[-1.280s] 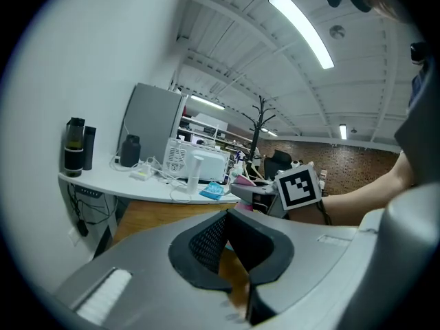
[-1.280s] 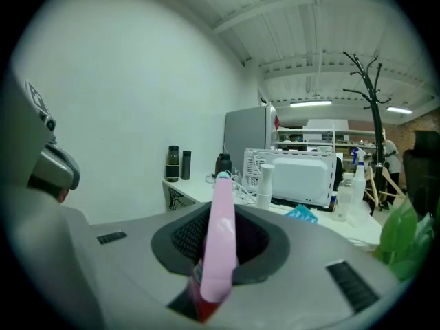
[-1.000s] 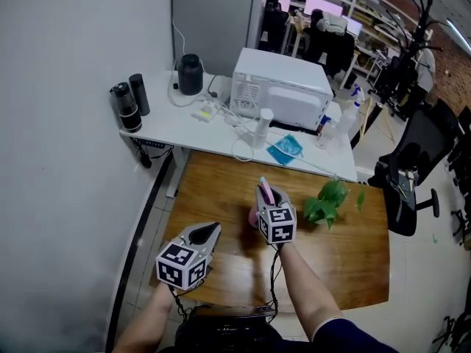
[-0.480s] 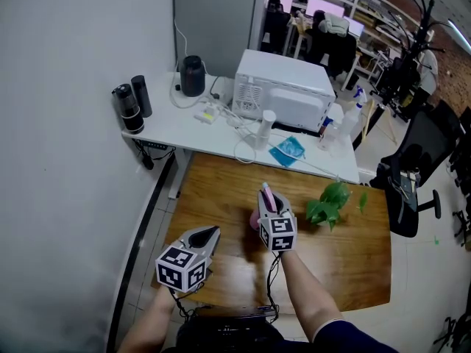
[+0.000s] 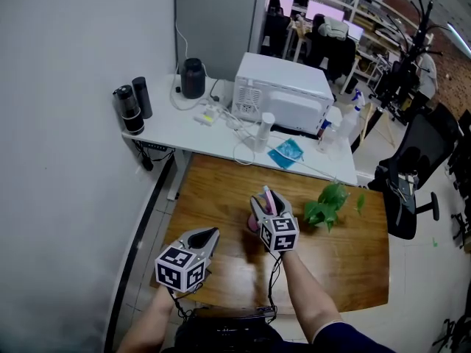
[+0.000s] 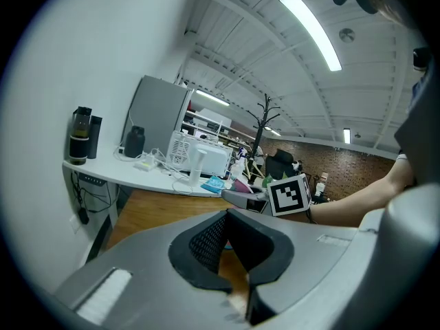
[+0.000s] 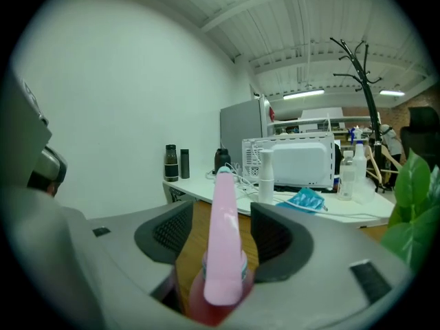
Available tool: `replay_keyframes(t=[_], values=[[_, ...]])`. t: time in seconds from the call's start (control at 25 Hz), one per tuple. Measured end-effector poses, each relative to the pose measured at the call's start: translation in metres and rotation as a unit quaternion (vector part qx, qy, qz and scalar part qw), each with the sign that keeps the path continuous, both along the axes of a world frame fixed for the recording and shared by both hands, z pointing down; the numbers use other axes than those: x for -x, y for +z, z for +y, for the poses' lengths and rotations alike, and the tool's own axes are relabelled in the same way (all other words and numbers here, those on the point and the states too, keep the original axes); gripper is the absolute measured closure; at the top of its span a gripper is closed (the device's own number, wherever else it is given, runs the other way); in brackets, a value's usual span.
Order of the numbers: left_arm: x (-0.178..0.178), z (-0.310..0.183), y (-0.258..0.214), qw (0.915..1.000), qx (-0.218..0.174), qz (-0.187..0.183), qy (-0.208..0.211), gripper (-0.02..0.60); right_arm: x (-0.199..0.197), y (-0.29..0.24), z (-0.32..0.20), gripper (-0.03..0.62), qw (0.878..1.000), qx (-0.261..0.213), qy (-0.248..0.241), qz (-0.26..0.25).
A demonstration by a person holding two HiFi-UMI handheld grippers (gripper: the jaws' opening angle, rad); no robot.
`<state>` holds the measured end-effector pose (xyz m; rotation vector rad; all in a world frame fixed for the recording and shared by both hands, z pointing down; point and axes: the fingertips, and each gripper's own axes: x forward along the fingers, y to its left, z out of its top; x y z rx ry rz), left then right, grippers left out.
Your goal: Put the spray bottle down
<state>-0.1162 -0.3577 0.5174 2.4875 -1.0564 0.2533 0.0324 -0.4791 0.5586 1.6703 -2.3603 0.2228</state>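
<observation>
Pink spray bottle (image 7: 223, 218) is sitting upright right between the jaws of the right gripper (image 5: 268, 203). Those jaws are opening at the moment. In the right gripper view there's a clear gap on either side of the bottle's neck, so the pads aren't squeezing it anymore. From the head view the bottle is over the wooden table (image 5: 338, 263), roughly mid-table. It looks like it's standing on the wood, but the gripper covers its base, so I can't say for sure.

Left gripper (image 5: 212, 233) is off to the left and nearer the person, well apart from the bottle. Its jaws are pinched together at the tips with nothing in them. Its own view just shows a sliver of wood through the pads, with the right gripper's marker cube further out.

Other stuff around:
- a green plant (image 5: 327, 201) on the same table, just to the right of the right gripper
- a white desk (image 5: 184, 123) butted up against the far edge of the wooden table
- a white microwave (image 5: 283, 90) on that desk, with a tall white bottle (image 5: 266, 127) in front of it and a blue cloth (image 5: 285, 151) just beside that
- two dark flasks (image 5: 131, 105) at the desk's left end, near the wall
</observation>
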Motion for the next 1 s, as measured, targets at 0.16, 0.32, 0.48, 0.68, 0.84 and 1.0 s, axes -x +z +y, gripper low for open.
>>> replay_keyframes(t=[0.16,0.32,0.48,0.68,0.84,1.0], values=[[-0.001,0.0,-0.001,1.0,0.001,0.002,0.003,0.574,-0.006,0.0,0.01,0.316,1.0,0.007,0.005,-0.006],[-0.005,0.003,0.0,1.0,0.003,0.002,0.006,0.574,-0.011,-0.008,0.036,0.316,1.0,0.007,0.006,-0.022],[-0.011,0.004,-0.003,0.9998,0.002,0.009,0.018,0.575,-0.018,-0.034,0.087,0.344,0.997,-0.001,-0.001,-0.071],[-0.027,0.002,-0.008,0.9991,-0.002,0.02,0.037,0.575,-0.035,-0.064,0.13,0.594,0.991,-0.011,0.02,-0.135],[-0.043,0.007,-0.012,0.9978,-0.006,0.026,0.061,0.574,-0.032,-0.083,0.146,0.591,0.989,-0.02,0.017,-0.144],[-0.054,0.014,-0.015,0.9965,-0.011,0.023,0.079,0.574,-0.028,-0.101,0.158,0.589,0.989,-0.039,0.007,-0.142]])
